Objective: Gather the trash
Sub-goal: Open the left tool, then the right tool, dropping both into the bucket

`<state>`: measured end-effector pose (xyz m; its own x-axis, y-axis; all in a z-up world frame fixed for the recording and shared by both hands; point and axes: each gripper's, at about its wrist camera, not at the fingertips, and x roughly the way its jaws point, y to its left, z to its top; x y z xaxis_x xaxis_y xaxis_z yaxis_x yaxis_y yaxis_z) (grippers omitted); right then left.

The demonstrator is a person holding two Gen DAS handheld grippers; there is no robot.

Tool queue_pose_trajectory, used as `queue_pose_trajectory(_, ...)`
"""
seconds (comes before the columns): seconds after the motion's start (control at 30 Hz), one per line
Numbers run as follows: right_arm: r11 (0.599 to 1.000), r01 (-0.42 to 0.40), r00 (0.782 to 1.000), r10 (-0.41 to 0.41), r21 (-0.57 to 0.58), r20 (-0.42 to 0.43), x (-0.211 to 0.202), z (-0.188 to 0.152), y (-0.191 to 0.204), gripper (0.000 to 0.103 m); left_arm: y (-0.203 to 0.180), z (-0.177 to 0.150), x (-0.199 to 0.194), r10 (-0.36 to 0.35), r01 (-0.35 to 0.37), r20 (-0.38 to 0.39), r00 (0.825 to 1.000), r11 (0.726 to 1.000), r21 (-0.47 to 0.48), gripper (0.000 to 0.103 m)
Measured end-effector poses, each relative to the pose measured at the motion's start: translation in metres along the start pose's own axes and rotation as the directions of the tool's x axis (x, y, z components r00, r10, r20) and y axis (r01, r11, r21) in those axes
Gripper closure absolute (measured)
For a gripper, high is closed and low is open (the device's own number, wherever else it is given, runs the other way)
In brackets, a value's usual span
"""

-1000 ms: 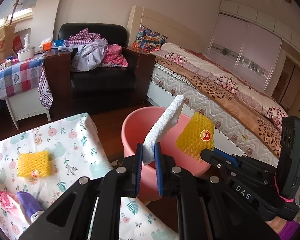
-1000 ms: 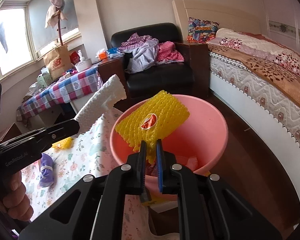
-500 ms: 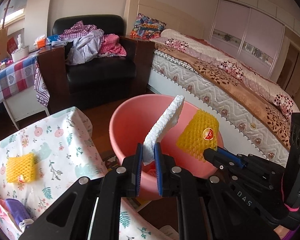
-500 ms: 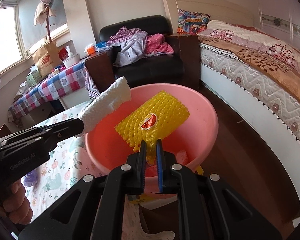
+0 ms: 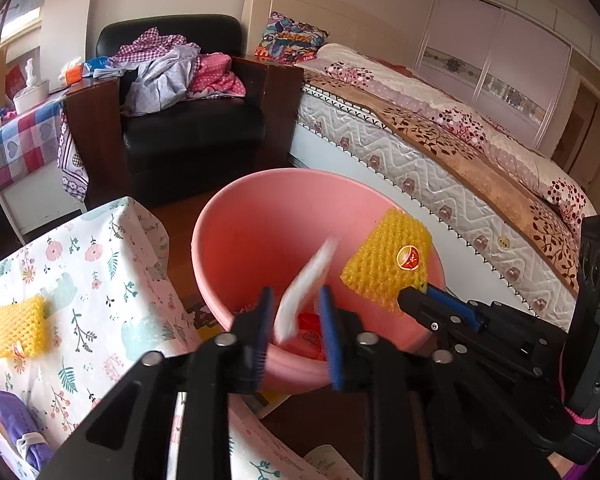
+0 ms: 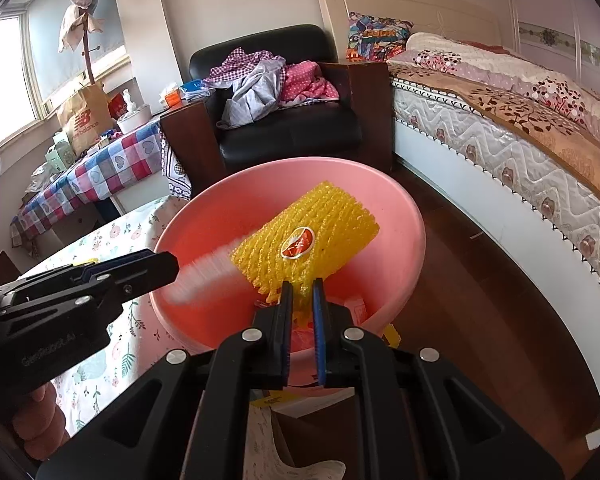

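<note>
A pink bin (image 5: 260, 216) (image 6: 400, 216) stands on the floor beside a floral-cloth table. My left gripper (image 5: 294, 312) (image 6: 168, 268) hangs over its near rim, its jaws opening. A white foam sheet (image 5: 306, 288) (image 6: 204, 270), blurred, is slipping from between the jaws into the bin, no pad pressing on it. My right gripper (image 6: 301, 294) (image 5: 414, 294) is shut on a yellow foam fruit net (image 6: 312, 236) (image 5: 384, 260) with a red sticker, held over the bin. Red wrappers lie at the bin's bottom.
A second yellow fruit net (image 5: 18, 332) and a purple packet (image 5: 18, 426) lie on the floral tablecloth (image 5: 100, 280). Behind stand a black armchair (image 5: 188, 128) piled with clothes, a checked-cloth table (image 6: 100, 172) and a bed (image 5: 460, 148) at the right.
The left jaws have parted and the white foam sheet, upright between them before, now tips and drops towards the bin. Both grippers have come lower over the bin.
</note>
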<state>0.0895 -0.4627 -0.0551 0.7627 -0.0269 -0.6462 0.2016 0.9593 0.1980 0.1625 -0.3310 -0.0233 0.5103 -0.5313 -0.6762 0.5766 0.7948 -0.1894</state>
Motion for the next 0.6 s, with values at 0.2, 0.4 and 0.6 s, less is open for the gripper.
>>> queue_pose_trajectory(0.2, 1.0, 0.004, 1.0, -0.004, 0.005, -0.001, 0.001, 0.001, -0.002, 0.093, -0.002, -0.001, -0.004, -0.01, 0.01, 0.009, 1.0, 1.0, 0.005, 0.07)
queue_pose_trajectory(0.4, 1.0, 0.005, 1.0, -0.005, 0.019, -0.019, 0.006, 0.002, -0.006, 0.09, -0.004, -0.002, -0.012, -0.016, 0.016, 0.018, 1.0, 1.0, 0.001, 0.064)
queue_pose_trajectory(0.6, 1.0, 0.019, 1.0, -0.019, 0.02, -0.021, 0.006, 0.002, -0.006, 0.075, -0.002, -0.002, -0.02, -0.021, 0.022, 0.031, 0.999, 1.0, -0.004, 0.062)
